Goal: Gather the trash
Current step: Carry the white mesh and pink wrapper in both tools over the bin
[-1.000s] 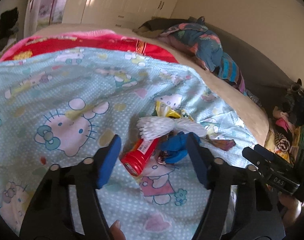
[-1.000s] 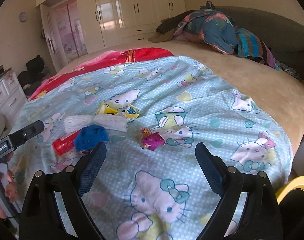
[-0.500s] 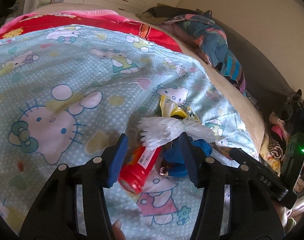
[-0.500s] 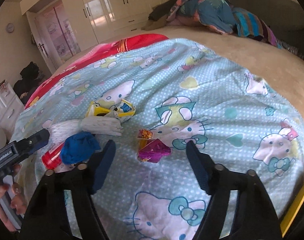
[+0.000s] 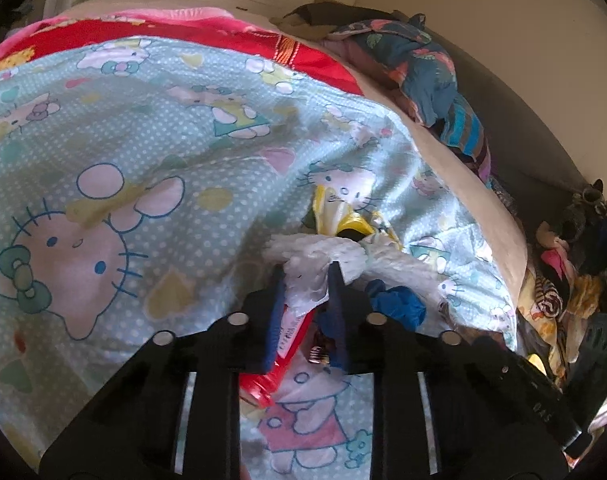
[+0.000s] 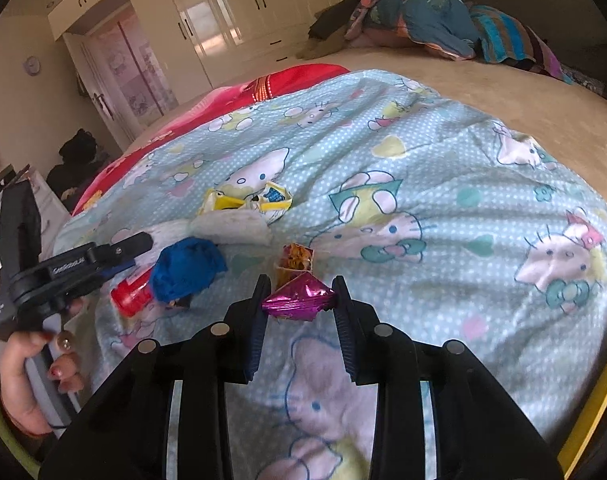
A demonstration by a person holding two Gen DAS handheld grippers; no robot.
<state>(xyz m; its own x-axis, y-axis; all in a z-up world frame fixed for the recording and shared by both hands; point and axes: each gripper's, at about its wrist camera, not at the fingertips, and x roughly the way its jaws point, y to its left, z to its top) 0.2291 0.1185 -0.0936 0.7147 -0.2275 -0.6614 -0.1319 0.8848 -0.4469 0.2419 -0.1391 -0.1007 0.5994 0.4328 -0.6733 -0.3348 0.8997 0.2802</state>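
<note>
Trash lies on a Hello Kitty bedspread (image 5: 103, 160). My left gripper (image 5: 306, 276) is shut on a crumpled white tissue (image 5: 315, 258), with a red tube (image 5: 279, 356) under it and a blue crumpled wrapper (image 5: 399, 304) to its right. A yellow wrapper (image 5: 339, 216) lies just beyond. My right gripper (image 6: 300, 286) is shut on a shiny magenta foil wrapper (image 6: 299, 300); an orange wrapper (image 6: 297, 258) sits just behind it. The right wrist view also shows the blue wrapper (image 6: 187, 272), the red tube (image 6: 129, 294), the tissue (image 6: 231, 226), the yellow wrapper (image 6: 243, 200) and the left gripper's body (image 6: 75, 268).
A red blanket (image 6: 263, 84) and piled clothes (image 6: 423, 20) lie at the bed's far side. White wardrobes (image 6: 231, 16) stand behind. Toys and clothes (image 5: 563, 280) are heaped by the bed's right edge. A yellow rim (image 6: 591, 412) shows at lower right.
Both grippers moved forward and closed: the left on the white tissue, the right on the magenta foil wrapper.
</note>
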